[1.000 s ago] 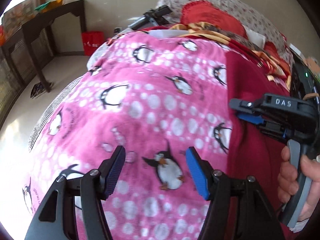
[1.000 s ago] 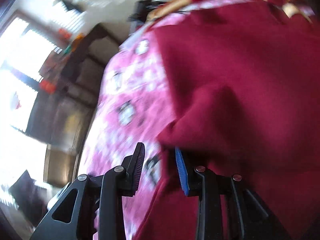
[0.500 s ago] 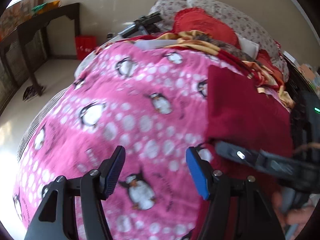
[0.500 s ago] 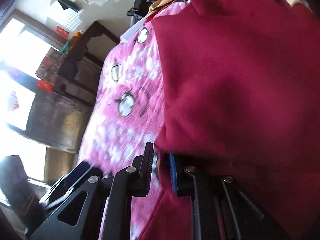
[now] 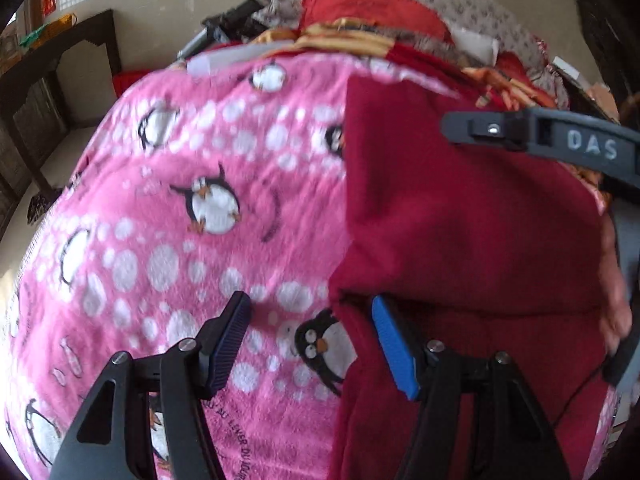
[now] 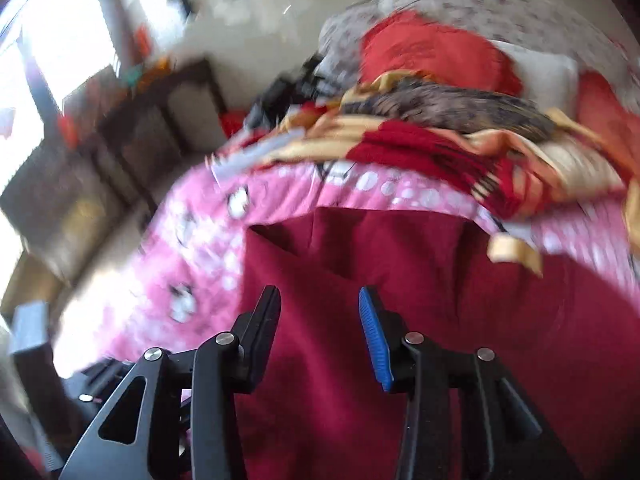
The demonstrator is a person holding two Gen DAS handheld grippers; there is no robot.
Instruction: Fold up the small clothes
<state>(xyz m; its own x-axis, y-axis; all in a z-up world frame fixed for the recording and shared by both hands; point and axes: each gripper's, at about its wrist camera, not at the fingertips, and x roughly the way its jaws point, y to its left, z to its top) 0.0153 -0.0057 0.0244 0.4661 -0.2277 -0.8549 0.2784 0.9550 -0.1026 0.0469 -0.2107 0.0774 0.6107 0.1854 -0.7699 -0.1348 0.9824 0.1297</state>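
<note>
Left wrist view: the left gripper (image 5: 310, 344) gapes wide and empty at the maroon garment (image 5: 460, 216)'s edge. The right gripper (image 6: 318, 320) is likewise parted, holding nothing. The cloth looks soft and limp (probably light), so pinch the folded corner at 1 o'clock.

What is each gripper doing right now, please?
Left gripper: open, empty, at the edge of the dark red garment.
Right gripper: open, empty, above the garment.

Both wrist views look closely down, sharing the dark red garment (image 5: 460, 216) (image 6: 400, 280).
</note>
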